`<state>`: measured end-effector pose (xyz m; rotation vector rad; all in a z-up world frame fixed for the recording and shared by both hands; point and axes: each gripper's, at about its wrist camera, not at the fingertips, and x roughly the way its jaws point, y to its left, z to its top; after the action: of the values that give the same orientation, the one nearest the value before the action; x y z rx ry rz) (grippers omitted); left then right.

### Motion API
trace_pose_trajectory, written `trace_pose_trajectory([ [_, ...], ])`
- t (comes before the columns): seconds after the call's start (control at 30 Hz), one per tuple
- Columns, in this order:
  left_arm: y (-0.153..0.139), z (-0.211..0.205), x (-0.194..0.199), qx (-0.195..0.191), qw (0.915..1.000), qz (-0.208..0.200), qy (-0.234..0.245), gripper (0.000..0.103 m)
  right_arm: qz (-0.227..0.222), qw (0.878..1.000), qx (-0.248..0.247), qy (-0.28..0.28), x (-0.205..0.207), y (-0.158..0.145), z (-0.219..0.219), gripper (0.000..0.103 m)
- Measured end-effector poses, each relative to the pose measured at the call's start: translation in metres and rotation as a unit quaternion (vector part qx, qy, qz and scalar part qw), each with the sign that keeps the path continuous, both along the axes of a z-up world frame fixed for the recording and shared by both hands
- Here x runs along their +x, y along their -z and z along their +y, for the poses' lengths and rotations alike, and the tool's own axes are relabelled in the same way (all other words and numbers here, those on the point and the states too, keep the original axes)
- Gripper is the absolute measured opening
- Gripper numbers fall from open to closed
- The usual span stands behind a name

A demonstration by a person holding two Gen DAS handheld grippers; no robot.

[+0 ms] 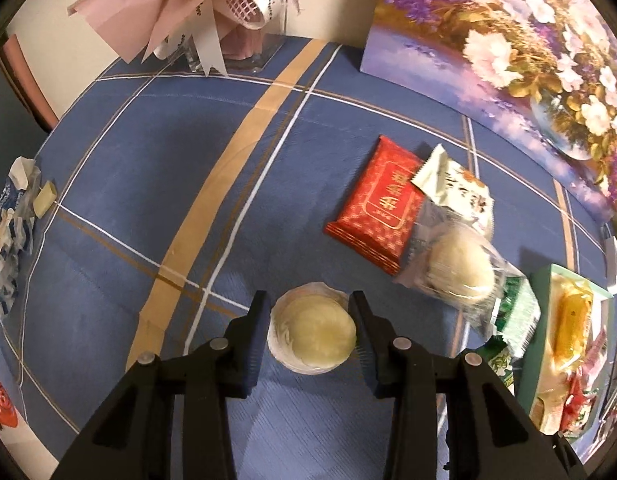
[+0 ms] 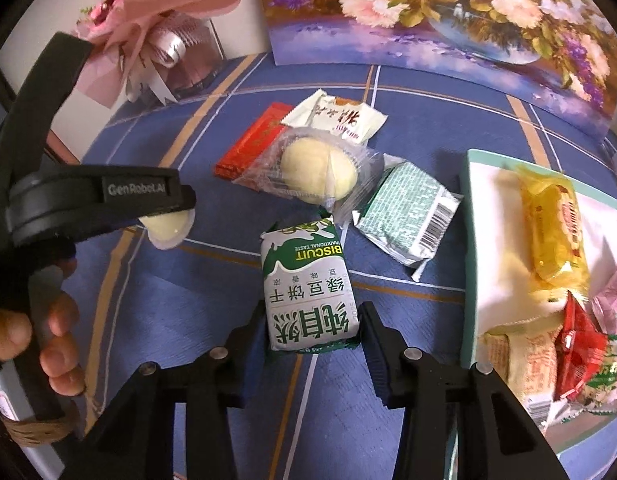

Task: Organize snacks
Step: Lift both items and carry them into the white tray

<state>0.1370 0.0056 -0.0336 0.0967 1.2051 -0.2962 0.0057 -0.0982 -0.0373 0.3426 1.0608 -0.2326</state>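
Observation:
My left gripper is shut on a round pale pastry in clear wrap, held above the blue cloth; it also shows in the right wrist view under the left gripper's body. My right gripper is shut on a green-and-white biscuit pack. A red packet, a white packet, a wrapped round pastry and a green foil pack lie loose on the cloth. A mint-rimmed tray at the right holds several snacks.
A flower painting leans at the back. A pink bouquet in a clear box stands at the back left. Crumpled wrappers lie at the left table edge. The plaid blue tablecloth covers the table.

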Motion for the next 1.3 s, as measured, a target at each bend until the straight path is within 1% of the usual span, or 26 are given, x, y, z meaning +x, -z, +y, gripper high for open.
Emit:
trace_pose_trajectory([
  [0.17, -0.013, 0.0, -0.012, -0.002, 1.0, -0.008, 0.003, 0.042, -0.02, 1.0, 0.005, 0.011, -0.013, -0.016, -0.006, 0.046],
  [0.3, -0.026, -0.006, -0.023, 0.001, 0.9996, -0.024, 0.013, 0.042, -0.037, 0.999, 0.006, 0.025, -0.026, -0.029, -0.014, 0.046],
  [0.4, -0.038, -0.014, -0.034, -0.01, 0.9991, -0.034, 0.023, 0.042, -0.043, 0.998, 0.005, 0.042, -0.034, -0.034, -0.023, 0.046],
  [0.53, -0.054, -0.031, -0.048, -0.02, 0.9973, -0.054, 0.044, 0.042, -0.052, 0.996, 0.007, 0.07, -0.044, -0.04, -0.046, 0.046],
  [0.67, -0.067, -0.055, -0.061, -0.041, 0.9939, -0.069, 0.076, 0.042, -0.066, 0.991, 0.013, 0.112, -0.06, -0.047, -0.079, 0.046],
  [0.77, -0.071, -0.081, -0.072, -0.042, 0.9907, -0.079, 0.103, 0.042, -0.072, 0.987, 0.009, 0.143, -0.071, -0.052, -0.104, 0.046],
  [0.9, -0.072, -0.114, -0.087, -0.043, 0.9856, -0.083, 0.141, 0.042, -0.076, 0.981, 0.02, 0.179, -0.086, -0.052, -0.136, 0.046],
  [1.07, -0.063, -0.158, -0.102, -0.034, 0.9791, -0.081, 0.184, 0.042, -0.073, 0.975, 0.016, 0.212, -0.095, -0.048, -0.163, 0.047],
  [1.17, -0.052, -0.18, -0.106, -0.027, 0.9769, -0.075, 0.198, 0.042, -0.073, 0.971, 0.027, 0.226, -0.101, -0.041, -0.178, 0.047],
  [1.3, -0.034, -0.201, -0.107, -0.03, 0.9767, -0.055, 0.205, 0.042, -0.07, 0.967, 0.039, 0.244, -0.106, -0.031, -0.195, 0.047],
])
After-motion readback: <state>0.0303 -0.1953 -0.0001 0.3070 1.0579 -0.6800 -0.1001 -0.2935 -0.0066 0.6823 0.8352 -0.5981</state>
